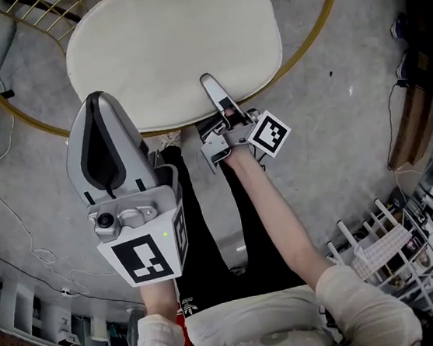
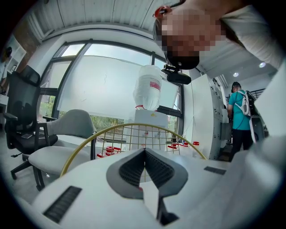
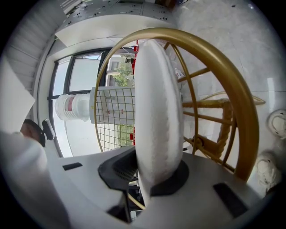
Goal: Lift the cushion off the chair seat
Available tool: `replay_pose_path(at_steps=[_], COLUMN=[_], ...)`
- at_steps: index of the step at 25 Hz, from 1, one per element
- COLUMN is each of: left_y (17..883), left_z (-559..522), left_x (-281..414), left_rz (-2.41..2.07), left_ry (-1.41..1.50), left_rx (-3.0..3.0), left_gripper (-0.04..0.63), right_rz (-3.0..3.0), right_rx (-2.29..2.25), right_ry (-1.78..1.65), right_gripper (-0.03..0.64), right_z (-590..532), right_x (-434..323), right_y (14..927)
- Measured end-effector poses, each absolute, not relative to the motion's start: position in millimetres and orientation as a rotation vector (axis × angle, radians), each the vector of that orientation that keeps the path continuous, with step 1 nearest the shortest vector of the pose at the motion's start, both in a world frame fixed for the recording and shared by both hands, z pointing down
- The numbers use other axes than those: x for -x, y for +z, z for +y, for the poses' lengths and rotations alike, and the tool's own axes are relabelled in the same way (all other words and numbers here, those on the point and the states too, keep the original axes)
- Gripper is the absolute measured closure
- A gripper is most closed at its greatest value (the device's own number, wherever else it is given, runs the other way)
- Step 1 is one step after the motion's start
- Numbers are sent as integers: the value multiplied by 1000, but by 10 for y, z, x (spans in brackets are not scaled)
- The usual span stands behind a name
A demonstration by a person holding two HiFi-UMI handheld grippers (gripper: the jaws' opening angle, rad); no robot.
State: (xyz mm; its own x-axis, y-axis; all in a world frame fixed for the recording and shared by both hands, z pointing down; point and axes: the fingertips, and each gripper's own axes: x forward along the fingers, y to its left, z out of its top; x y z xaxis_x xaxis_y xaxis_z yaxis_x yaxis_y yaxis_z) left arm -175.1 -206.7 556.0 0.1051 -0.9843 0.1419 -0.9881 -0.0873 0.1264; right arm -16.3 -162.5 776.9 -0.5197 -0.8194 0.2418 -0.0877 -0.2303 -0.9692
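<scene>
A cream oval cushion (image 1: pixel 174 48) lies on the seat of a round chair with a gold metal frame (image 1: pixel 317 34). My right gripper (image 1: pixel 209 83) reaches over the cushion's near edge. In the right gripper view that edge of the cushion (image 3: pixel 158 112) stands between the pads, which press on it from both sides, with the gold frame (image 3: pixel 232 76) behind. My left gripper (image 1: pixel 98 100) hovers above the cushion's near left edge, close to the head camera. Its jaws meet at the tips with nothing between them (image 2: pixel 144 152), and the chair's wire back shows beyond.
A black office chair (image 2: pixel 27 129) and a grey chair (image 2: pixel 67 134) stand at left. A water bottle (image 2: pixel 149 89) sits on a dispenser behind the gold chair. A person in a teal shirt (image 2: pixel 239 112) stands at right. Cables (image 1: pixel 20 231) run over the floor, and a white rack (image 1: pixel 382 250) is at lower right.
</scene>
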Motion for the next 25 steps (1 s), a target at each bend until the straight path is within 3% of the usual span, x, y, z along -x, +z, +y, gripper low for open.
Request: replay_pose_path(at_steps=[13, 25], left_y=[5282, 4706], left_z=[-2026, -2077], left_x=[1701, 1816], left_rz=[-2008, -2108], left_ry=[29, 44], left_rx=[-2179, -2122], left_gripper=[583, 582], right_rz=[1504, 1658], right_rx=[1111, 1181], right_ry=[-1817, -1765], right_gripper=[557, 565], right_z=[-1654, -1858], right_x=[174, 159], right_y=[7541, 6639])
